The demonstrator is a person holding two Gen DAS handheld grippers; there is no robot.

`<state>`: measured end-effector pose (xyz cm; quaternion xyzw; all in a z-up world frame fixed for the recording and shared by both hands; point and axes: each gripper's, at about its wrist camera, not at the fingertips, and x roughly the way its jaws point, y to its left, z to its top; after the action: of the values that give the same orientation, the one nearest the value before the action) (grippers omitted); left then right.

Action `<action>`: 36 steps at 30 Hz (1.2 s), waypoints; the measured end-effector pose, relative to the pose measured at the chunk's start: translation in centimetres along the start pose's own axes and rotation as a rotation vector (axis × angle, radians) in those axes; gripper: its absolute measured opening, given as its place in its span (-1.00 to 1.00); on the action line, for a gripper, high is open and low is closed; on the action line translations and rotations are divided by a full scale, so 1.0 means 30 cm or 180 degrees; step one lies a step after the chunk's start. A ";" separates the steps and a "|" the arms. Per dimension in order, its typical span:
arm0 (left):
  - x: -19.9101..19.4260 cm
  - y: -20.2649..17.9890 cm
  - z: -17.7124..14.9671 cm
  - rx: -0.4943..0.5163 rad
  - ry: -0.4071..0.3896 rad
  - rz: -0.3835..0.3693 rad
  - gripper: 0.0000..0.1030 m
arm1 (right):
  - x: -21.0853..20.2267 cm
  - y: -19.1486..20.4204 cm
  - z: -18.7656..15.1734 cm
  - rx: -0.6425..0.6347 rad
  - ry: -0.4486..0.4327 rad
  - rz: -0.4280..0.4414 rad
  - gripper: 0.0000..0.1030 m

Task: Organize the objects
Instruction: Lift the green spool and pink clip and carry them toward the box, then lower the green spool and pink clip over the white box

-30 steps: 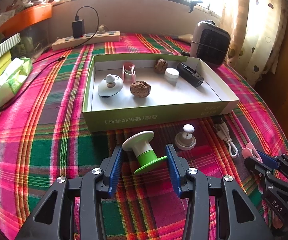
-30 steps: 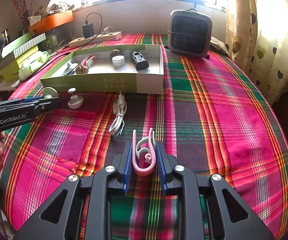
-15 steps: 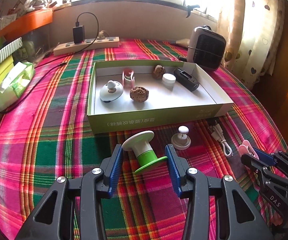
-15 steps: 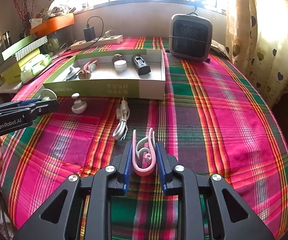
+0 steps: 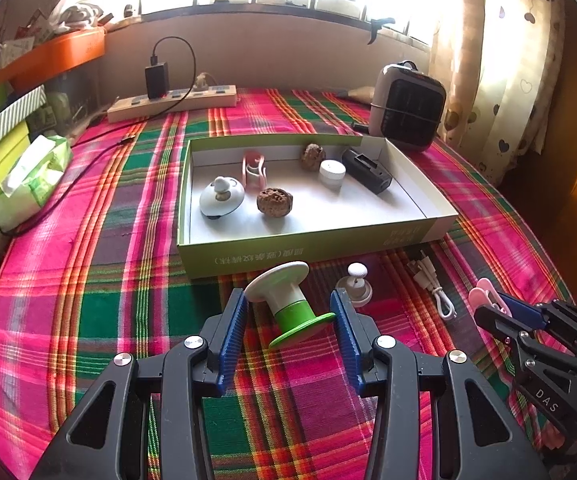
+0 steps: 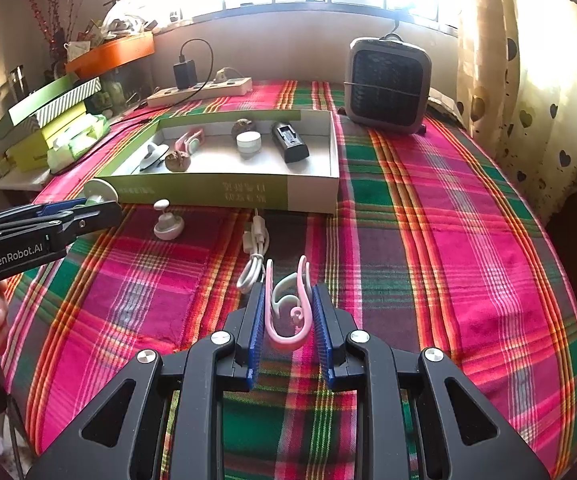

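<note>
Two grippers are loaded at once, each with one loose item on its way to the shallow green-sided box [image 5: 244,258] that sits on the plaid tablecloth [image 5: 88,280] and already holds six small things. Judging by that, the step in hand is carrying, not picking: both items look lifted clear of the cloth and neither is over the box yet. Largest of the two loads is the green and white spool [image 5: 288,304], wedged crosswise in the left gripper [image 5: 290,322], whose jaws stand wide with a blue pad against each flange; it hangs just short of the box's near wall. Smaller is the pink clip [image 6: 288,308], pinched in the right gripper [image 6: 288,320] with the jaws nearly closed on its two sides, well back from the box. Next, I would judge, the left hand must go forward and up over the near wall, lower the spool onto the bare white floor at the right end, then open. A white cable [image 6: 254,258] and a small white knob [image 6: 166,222] lie on the cloth in front of the box, waiting their turn.
</note>
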<state>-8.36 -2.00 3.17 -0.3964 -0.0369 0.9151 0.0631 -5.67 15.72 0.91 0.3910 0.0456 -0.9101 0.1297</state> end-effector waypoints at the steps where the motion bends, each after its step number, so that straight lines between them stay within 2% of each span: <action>1: 0.000 0.000 0.001 0.0004 -0.0002 0.0002 -0.20 | 0.000 0.000 0.002 -0.0001 -0.0002 0.0002 -0.53; 18: -0.030 0.005 0.041 0.0020 -0.0134 -0.0038 -0.20 | -0.012 0.018 0.068 -0.0052 -0.0125 0.0100 -0.53; 36: -0.015 0.014 0.109 0.0052 -0.0156 -0.0115 -0.20 | 0.006 0.031 0.169 -0.0152 -0.0208 0.0177 -0.53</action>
<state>-10.47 -2.54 5.68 -0.3727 -0.0381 0.9236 0.0820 -9.08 13.86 4.30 0.3590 0.0522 -0.9170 0.1657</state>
